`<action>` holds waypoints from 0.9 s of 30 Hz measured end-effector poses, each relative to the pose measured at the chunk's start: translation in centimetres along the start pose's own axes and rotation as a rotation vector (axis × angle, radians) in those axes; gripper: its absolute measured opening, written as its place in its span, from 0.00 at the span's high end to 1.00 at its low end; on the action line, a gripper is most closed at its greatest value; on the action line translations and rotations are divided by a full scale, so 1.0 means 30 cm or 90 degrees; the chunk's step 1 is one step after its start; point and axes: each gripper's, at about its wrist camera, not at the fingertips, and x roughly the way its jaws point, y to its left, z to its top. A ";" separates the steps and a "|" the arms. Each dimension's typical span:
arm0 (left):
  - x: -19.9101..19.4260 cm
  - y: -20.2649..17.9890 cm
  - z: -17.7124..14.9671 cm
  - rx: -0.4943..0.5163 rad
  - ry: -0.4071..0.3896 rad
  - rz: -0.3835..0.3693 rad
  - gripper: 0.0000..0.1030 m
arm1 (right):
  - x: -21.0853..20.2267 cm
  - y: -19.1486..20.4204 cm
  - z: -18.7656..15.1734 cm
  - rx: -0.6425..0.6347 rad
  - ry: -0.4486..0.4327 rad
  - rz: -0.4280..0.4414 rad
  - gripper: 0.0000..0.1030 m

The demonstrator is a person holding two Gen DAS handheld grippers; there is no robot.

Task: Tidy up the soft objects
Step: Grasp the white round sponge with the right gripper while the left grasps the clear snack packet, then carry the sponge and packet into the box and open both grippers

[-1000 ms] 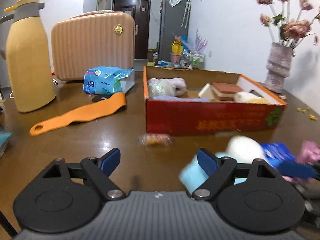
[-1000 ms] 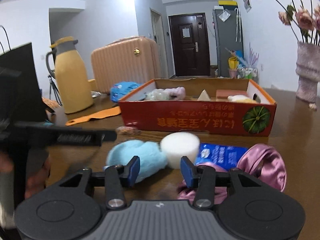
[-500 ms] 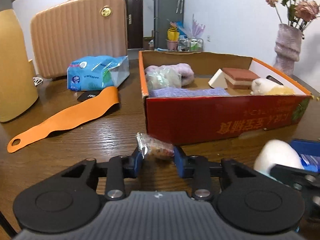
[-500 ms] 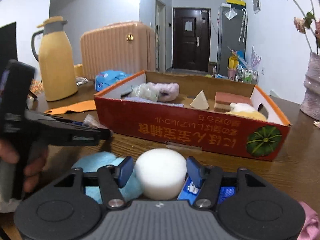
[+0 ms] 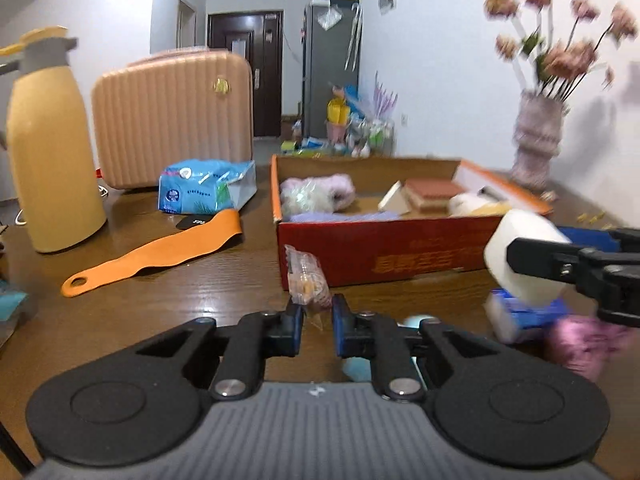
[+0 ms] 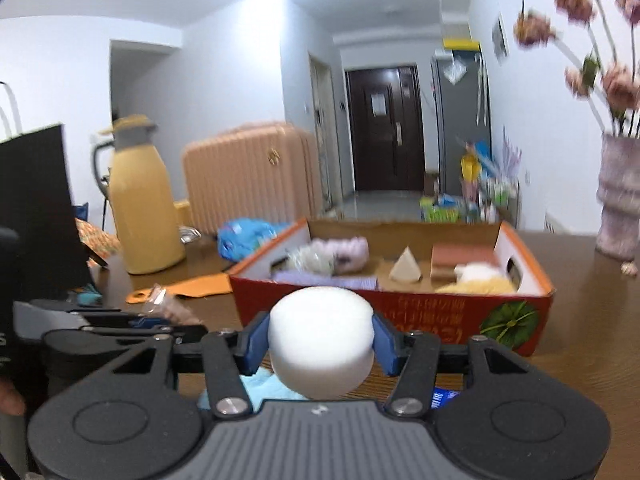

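While both grippers carry a load, the box (image 6: 516,322) sits just ahead on the desk (image 5: 160,292), open-topped and part filled. Right gripper (image 6: 320,338): fingers closed on the white sponge (image 6: 322,340), squeezed at its sides and lifted clear. Left gripper (image 5: 316,322): fingers pinching the snack packet (image 5: 306,280) by its lower end, so it stands upright. Both likely headed into the box. Blue cloth (image 6: 264,386) lies below, not yet collected.
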 end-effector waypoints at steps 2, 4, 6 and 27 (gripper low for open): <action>-0.085 -0.020 -0.016 -0.005 -0.015 -0.016 0.85 | -0.068 0.006 -0.014 -0.002 -0.005 0.001 0.48; -0.157 -0.042 -0.033 -0.011 -0.022 -0.033 0.85 | -0.124 0.006 -0.038 0.007 0.002 0.001 0.48; -0.199 -0.063 -0.041 -0.014 -0.024 -0.047 0.85 | -0.159 0.001 -0.060 0.020 0.012 0.000 0.48; 0.576 -0.117 0.460 -0.021 0.120 -0.130 0.85 | 0.571 -0.302 0.474 0.044 0.105 0.026 0.48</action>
